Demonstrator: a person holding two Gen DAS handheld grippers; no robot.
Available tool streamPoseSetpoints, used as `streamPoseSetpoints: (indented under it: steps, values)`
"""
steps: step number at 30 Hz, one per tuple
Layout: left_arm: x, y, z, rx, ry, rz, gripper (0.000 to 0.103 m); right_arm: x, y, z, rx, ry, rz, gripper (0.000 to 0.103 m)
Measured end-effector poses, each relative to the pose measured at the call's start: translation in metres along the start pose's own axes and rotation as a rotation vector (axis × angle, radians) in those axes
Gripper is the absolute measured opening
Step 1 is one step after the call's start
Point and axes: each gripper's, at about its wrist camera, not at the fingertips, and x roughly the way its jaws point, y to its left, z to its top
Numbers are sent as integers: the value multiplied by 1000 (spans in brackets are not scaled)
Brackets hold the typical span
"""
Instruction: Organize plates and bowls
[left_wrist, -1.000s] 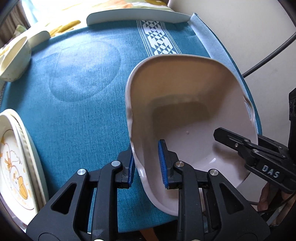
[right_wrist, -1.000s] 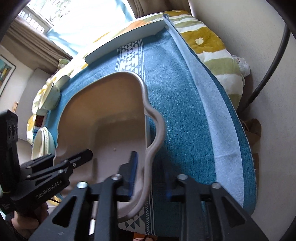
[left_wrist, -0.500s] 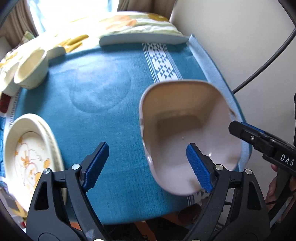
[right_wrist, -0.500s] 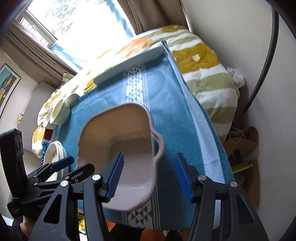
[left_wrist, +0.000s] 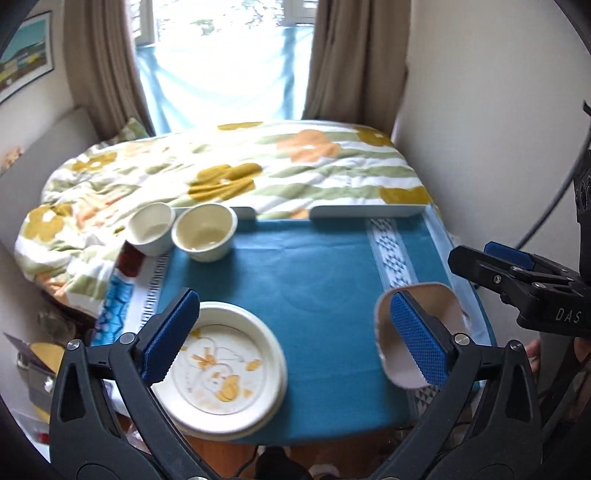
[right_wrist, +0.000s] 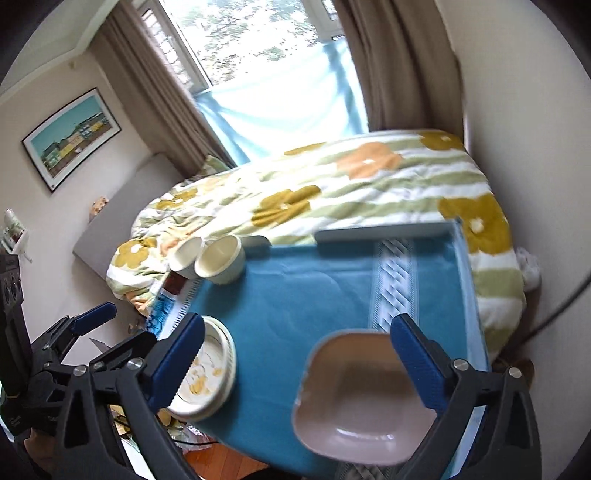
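Resting on the teal tablecloth near the table's near right corner, the beige square bowl is sitting free of both tools. The left gripper is hovering above the table with its jaws spread wide, having just been opening, and nothing is clamped between its blue pads. The right gripper is likewise standing wide apart after just opening, the bowl lying below it untouched. The stacked patterned plates are sitting at the near left corner, and two cream bowls are standing side by side at the far left edge.
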Motion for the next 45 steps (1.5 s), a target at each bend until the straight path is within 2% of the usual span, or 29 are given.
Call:
streamPoseSetpoints:
  steps: [4, 9, 14, 22, 26, 28, 29, 31, 33, 35, 38, 40, 42, 43, 45]
  values:
    - [2, 37, 12, -53, 1, 28, 103, 28, 26, 22, -38, 22, 31, 100]
    - [17, 80, 26, -89, 15, 62, 103, 71, 59, 43, -108, 81, 25, 100]
    - [52, 118, 41, -115, 55, 61, 103, 124, 83, 61, -118, 138, 36, 100]
    - [132, 174, 62, -166, 150, 15, 102, 210, 100, 83, -62, 222, 11, 100]
    - [174, 201, 65, -231, 201, -39, 101, 254, 102, 86, -32, 291, -11, 100]
    - [194, 210, 65, -268, 232, -74, 92, 272, 100, 85, -10, 315, -8, 99]
    - [205, 215, 63, -287, 254, -91, 87, 280, 100, 84, -4, 326, -9, 96]
    - [226, 220, 59, -323, 300, -124, 71, 297, 101, 82, -2, 359, -13, 79]
    - [244, 225, 55, -357, 334, -155, 61, 311, 102, 77, 0, 398, -8, 65]
    - [260, 227, 52, -375, 361, -177, 52, 324, 103, 72, 9, 431, -2, 58]
    - [276, 228, 50, -388, 385, -187, 43, 338, 103, 67, 20, 457, 4, 47]
    - [283, 230, 50, -394, 396, -190, 36, 345, 102, 64, 27, 472, 6, 33]
    - [290, 233, 49, -395, 406, -181, 30, 351, 103, 63, 34, 484, 7, 28]
    - [291, 234, 48, -391, 410, -167, 22, 352, 102, 62, 38, 485, 4, 23]
    - [293, 237, 46, -390, 420, -152, 14, 354, 102, 61, 45, 483, 19, 17]
